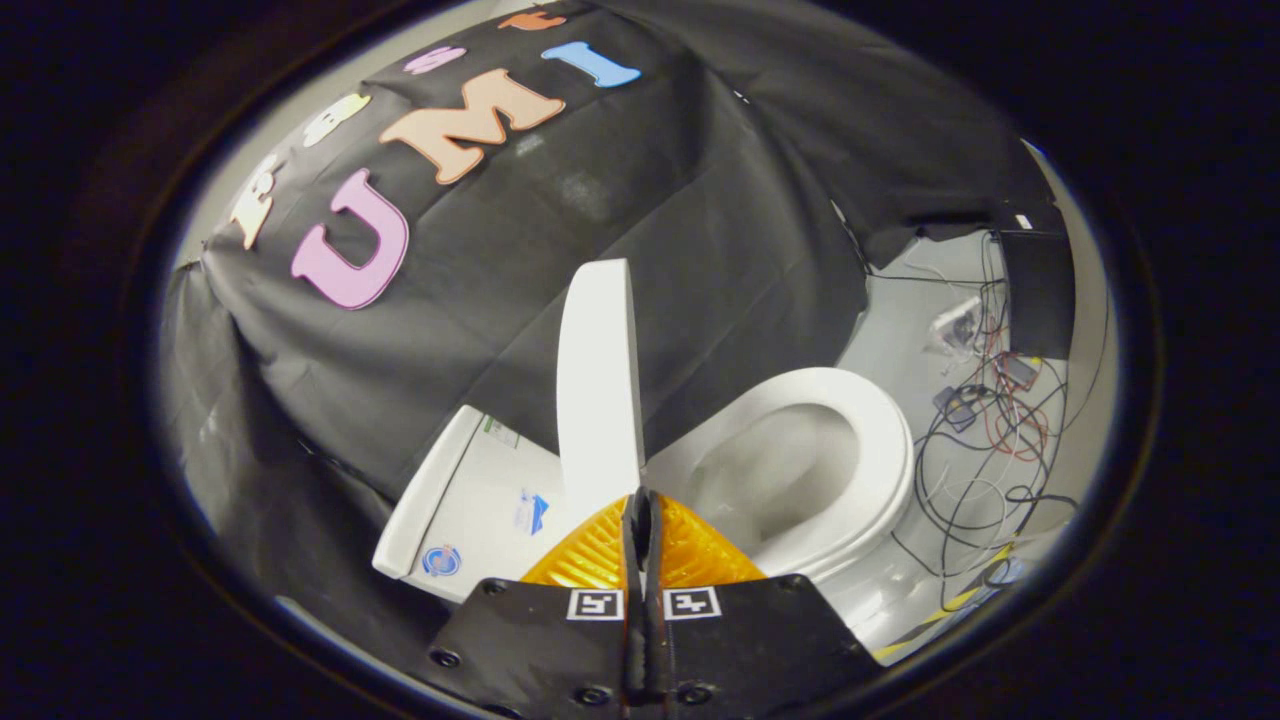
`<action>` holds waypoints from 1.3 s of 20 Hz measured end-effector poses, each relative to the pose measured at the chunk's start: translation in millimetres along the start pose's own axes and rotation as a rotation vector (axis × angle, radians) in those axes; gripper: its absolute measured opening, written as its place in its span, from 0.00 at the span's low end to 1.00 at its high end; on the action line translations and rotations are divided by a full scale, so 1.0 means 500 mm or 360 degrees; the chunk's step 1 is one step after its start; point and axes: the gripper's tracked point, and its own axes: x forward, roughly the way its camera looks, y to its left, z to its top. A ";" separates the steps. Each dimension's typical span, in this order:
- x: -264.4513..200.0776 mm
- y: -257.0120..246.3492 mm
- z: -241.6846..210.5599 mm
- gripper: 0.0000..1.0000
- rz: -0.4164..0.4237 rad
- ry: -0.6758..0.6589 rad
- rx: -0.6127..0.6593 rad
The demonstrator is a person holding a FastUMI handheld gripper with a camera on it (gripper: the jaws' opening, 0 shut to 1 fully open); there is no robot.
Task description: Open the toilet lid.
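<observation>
The white toilet lid point(598, 380) stands raised, nearly upright, between the tank point(470, 495) and the open seat ring point(880, 440) with the bowl point(790, 470) inside it. My gripper point(640, 500) is shut, its orange fingers point(590, 555) pressed together with only a thin dark slit between them. The fingertips sit right at the lid's near edge, and I cannot tell whether any of the lid's rim is pinched between them.
The black cloth wall point(620, 250) hangs behind the toilet. On the pale floor beyond the bowl lie tangled cables point(985, 440) and small devices. A dark box point(1040, 290) stands by the wall there.
</observation>
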 end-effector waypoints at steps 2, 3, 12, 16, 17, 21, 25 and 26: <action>-0.005 0.013 0.002 0.00 0.0006 -0.0002 -0.0029; -0.003 0.021 0.002 0.01 0.0007 -0.0004 -0.0042; -0.010 0.074 -0.004 0.01 0.0006 -0.0037 -0.0141; -0.011 0.107 -0.005 0.01 -0.0021 -0.0050 -0.0200; -0.010 0.115 -0.007 0.01 -0.0030 -0.0049 -0.0214; -0.009 0.148 -0.011 0.00 -0.0041 -0.0057 -0.0300; -0.006 0.173 -0.017 0.01 -0.0027 -0.0086 -0.0307; -0.007 0.179 -0.018 0.00 -0.0025 -0.0090 -0.0317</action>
